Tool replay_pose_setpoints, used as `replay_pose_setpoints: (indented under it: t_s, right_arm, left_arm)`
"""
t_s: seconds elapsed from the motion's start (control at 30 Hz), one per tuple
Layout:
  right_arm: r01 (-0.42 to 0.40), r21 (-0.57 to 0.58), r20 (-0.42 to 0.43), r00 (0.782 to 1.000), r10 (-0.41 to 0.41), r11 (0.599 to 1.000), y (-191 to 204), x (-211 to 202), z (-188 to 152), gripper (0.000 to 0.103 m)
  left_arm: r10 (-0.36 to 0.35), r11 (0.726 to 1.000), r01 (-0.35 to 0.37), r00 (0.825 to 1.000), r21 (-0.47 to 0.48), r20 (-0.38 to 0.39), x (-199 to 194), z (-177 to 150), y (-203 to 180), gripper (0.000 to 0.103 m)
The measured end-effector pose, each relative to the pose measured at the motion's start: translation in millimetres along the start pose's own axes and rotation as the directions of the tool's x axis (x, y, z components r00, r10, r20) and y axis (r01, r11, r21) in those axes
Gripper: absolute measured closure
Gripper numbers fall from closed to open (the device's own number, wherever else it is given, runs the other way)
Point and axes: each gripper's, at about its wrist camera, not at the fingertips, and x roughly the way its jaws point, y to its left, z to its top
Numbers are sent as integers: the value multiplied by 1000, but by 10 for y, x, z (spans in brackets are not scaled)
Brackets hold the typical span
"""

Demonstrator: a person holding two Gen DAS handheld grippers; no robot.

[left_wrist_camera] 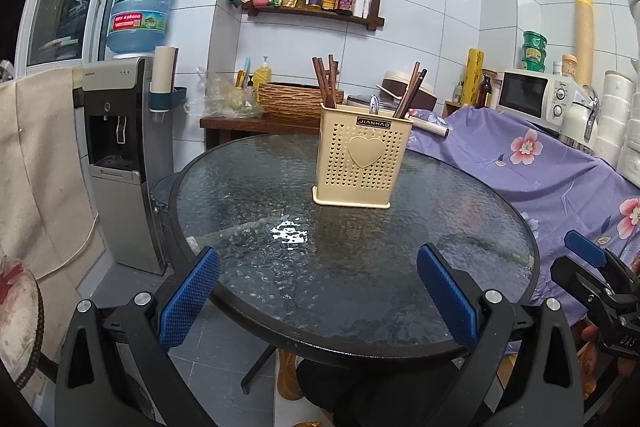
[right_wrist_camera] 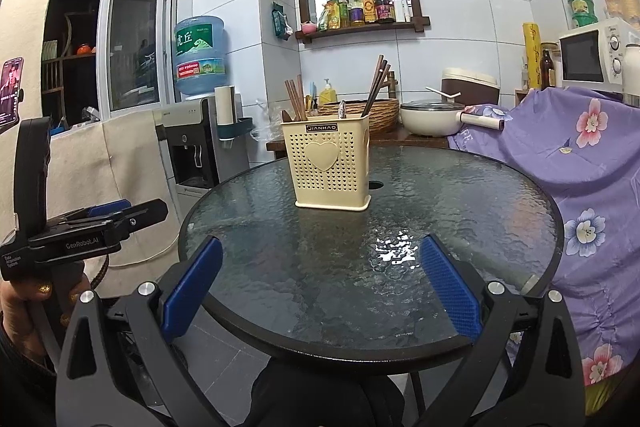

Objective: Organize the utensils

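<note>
While both tongs (left_wrist_camera: 318,291) (right_wrist_camera: 320,285) gape empty, the utensil holder (left_wrist_camera: 362,155) stands well beyond them.

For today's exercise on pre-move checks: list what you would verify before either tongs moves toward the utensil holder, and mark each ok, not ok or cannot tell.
1. Left tongs open, empty: ok.
2. Right tongs open, empty: ok.
3. Holder upright on the table: ok.
4. Chopsticks and spoon inside the holder: ok.
5. Loose utensils left on the table: none seen, ok.
6. Utensils sorted by compartment: cannot tell.
</note>
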Motion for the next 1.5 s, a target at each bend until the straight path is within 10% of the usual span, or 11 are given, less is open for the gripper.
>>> replay_pose_setpoints:
  t_s: [1.5]
  right_arm:
    - [-19,6,-9,1000,19,1000,-6,8,-35,6]
  left_arm:
    - [9,1000,-8,1000,23,-10,-5,-30,-50,6]
